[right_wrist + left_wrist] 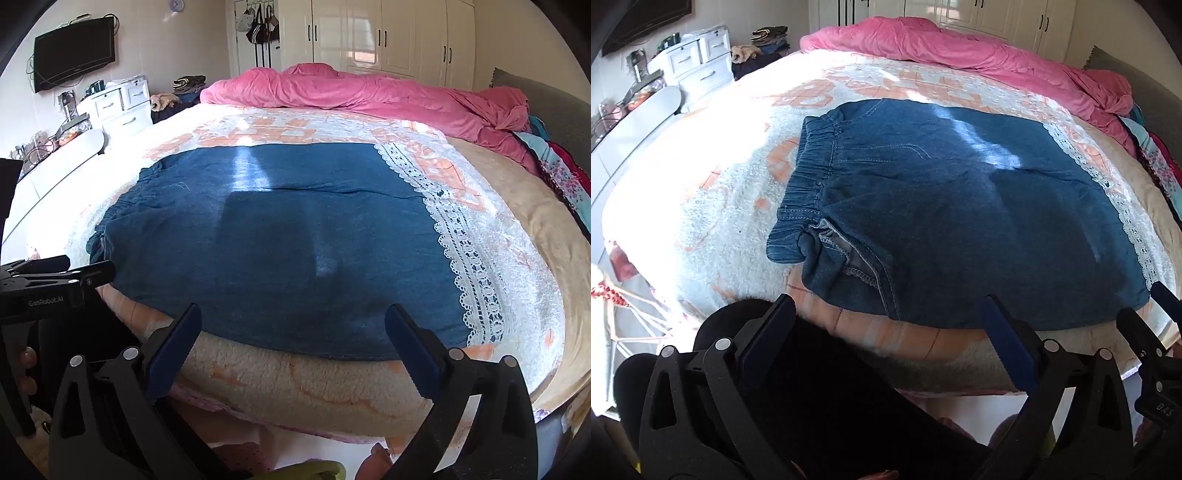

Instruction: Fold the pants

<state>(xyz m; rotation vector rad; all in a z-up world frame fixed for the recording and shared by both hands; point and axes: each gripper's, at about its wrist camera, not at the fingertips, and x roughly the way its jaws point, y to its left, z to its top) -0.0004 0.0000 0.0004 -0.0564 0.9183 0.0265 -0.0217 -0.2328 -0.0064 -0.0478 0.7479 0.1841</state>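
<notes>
Pants (960, 206) far hems cut off.

One pair of denim pants (953, 206) lay on one bed (517, 280). One pink quilt (369, 92) was bunched along the far side. Two hand-held grippers were counted: the left hand-held gripper (890, 321) and the right hand-held gripper (293, 325), each with two fingers, jaws spread apart and empty. One wall-mounted television (74, 55). One white drawer unit (118, 105), three drawer fronts visible. One pile of folded clothes (188, 83) beyond it.
</notes>
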